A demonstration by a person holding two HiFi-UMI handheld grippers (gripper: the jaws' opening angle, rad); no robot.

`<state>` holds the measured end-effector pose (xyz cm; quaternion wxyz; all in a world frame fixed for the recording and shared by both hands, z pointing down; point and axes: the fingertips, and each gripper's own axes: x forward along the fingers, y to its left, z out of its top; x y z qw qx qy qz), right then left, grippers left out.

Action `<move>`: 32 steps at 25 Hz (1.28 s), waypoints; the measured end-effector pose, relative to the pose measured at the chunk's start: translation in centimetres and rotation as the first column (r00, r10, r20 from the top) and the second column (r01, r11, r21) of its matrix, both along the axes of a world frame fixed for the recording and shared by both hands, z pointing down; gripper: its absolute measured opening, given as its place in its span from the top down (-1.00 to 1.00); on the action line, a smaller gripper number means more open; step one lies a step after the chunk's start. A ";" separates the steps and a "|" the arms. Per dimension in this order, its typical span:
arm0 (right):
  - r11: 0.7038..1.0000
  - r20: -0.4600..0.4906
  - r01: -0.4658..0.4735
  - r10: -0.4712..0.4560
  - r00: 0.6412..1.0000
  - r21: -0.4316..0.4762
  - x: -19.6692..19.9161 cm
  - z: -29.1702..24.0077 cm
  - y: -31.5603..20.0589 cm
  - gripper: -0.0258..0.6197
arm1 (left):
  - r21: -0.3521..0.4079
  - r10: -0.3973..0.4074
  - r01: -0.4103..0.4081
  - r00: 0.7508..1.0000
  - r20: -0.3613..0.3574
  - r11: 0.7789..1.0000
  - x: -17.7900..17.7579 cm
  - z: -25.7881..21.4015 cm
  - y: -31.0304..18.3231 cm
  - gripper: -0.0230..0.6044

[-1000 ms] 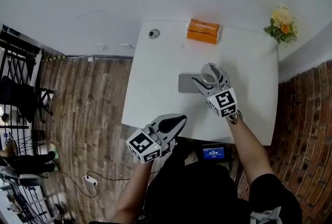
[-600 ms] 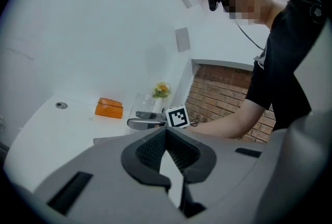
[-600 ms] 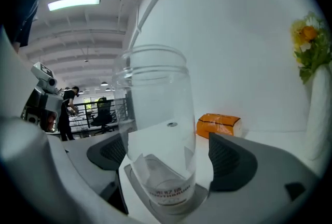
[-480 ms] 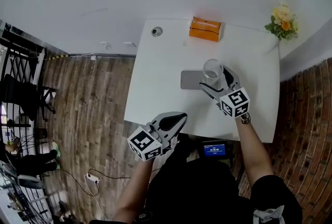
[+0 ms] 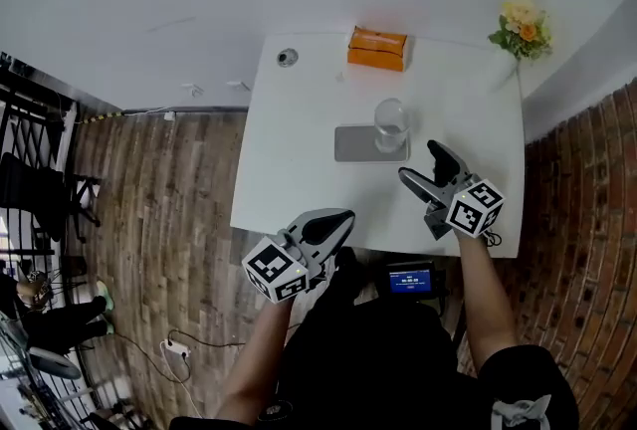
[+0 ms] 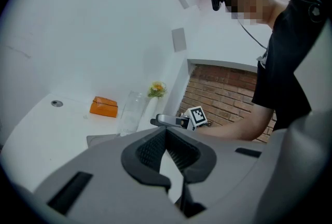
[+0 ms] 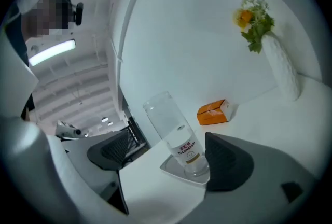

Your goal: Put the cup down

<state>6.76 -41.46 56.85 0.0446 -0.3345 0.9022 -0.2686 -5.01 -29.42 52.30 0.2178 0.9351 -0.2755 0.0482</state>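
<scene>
One cup (image 5: 390, 123) stands freed on its mat (image 5: 353, 145); right tool (image 5: 420, 163), just spread, empty, retreats to five o'clock; left tool (image 5: 343, 219) pressed together.

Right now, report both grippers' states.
Left gripper: shut, empty.
Right gripper: open, jaws just opened, nothing between them; the clear glass cup stands free ahead.

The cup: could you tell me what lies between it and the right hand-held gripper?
Just the edge of the grey mat under the cup, then bare table, per the head view.
</scene>
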 end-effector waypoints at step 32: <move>0.945 -0.133 0.143 -0.108 0.985 0.295 -3.8 -17.9 13.3 -0.29 | 0.226 0.086 -0.070 0.994 -0.061 0.972 1.9 -11.1 3.2 0.91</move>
